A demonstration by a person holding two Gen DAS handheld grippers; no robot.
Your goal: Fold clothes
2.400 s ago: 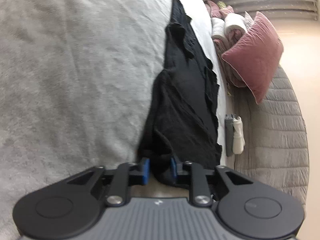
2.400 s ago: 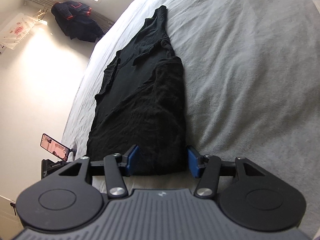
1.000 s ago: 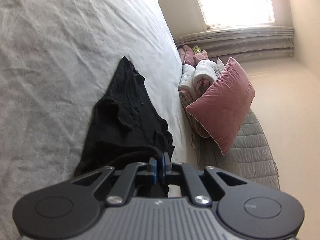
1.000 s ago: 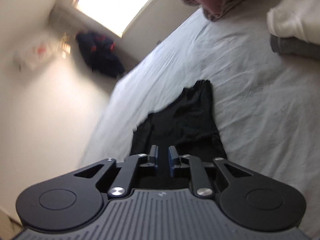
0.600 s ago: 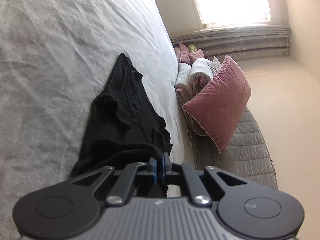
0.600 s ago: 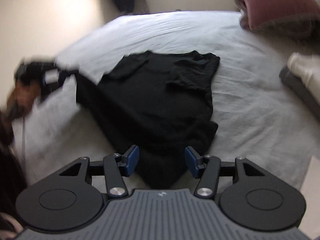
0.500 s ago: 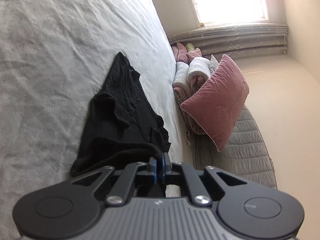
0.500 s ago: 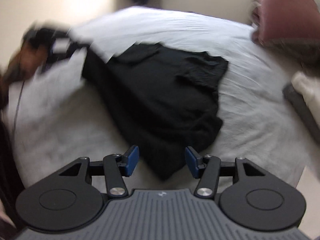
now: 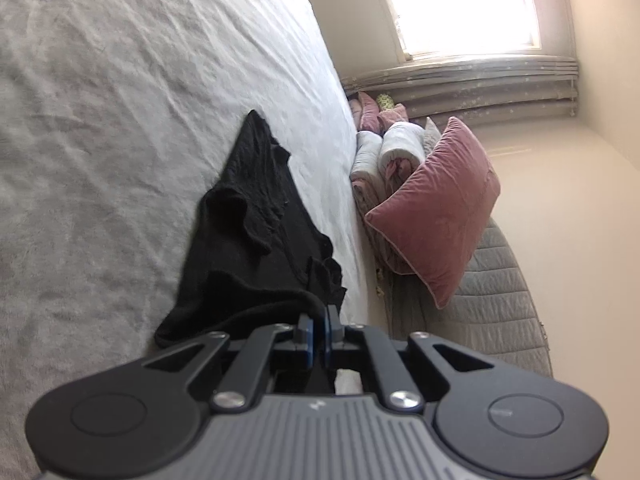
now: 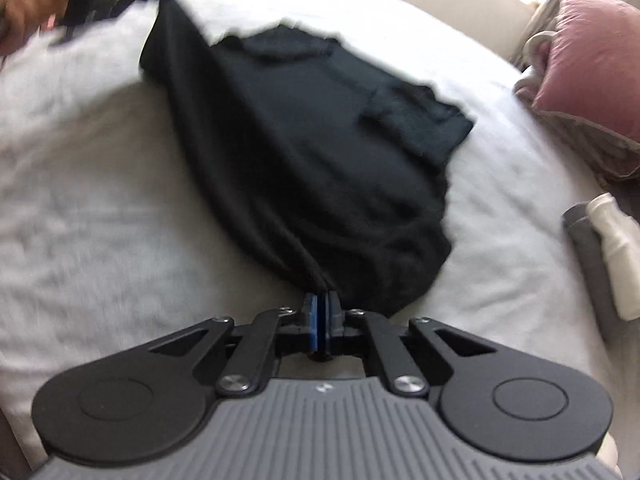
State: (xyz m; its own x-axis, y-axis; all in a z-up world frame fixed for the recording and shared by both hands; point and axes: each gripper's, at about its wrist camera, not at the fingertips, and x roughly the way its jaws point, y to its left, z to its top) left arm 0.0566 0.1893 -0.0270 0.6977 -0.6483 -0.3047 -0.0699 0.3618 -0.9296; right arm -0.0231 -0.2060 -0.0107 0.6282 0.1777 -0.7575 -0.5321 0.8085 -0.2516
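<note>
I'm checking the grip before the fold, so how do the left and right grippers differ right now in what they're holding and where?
The left gripper pinches a rolled edge of the black shirt at its far corner; the right gripper pinches the near corner, where the cloth gathers to a point. The left gripper looks toward the pink pillow; the right gripper looks across the grey bedspread. Both are shut on the same shirt.

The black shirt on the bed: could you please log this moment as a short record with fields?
garment: black shirt, partly folded, lying on the bed
surface: grey bedspread
left gripper: shut on the shirt's edge
right gripper: shut on the shirt's edge
fabric between grippers: pulled into a taut line
nearby: pink pillow; folded grey and white items
</note>
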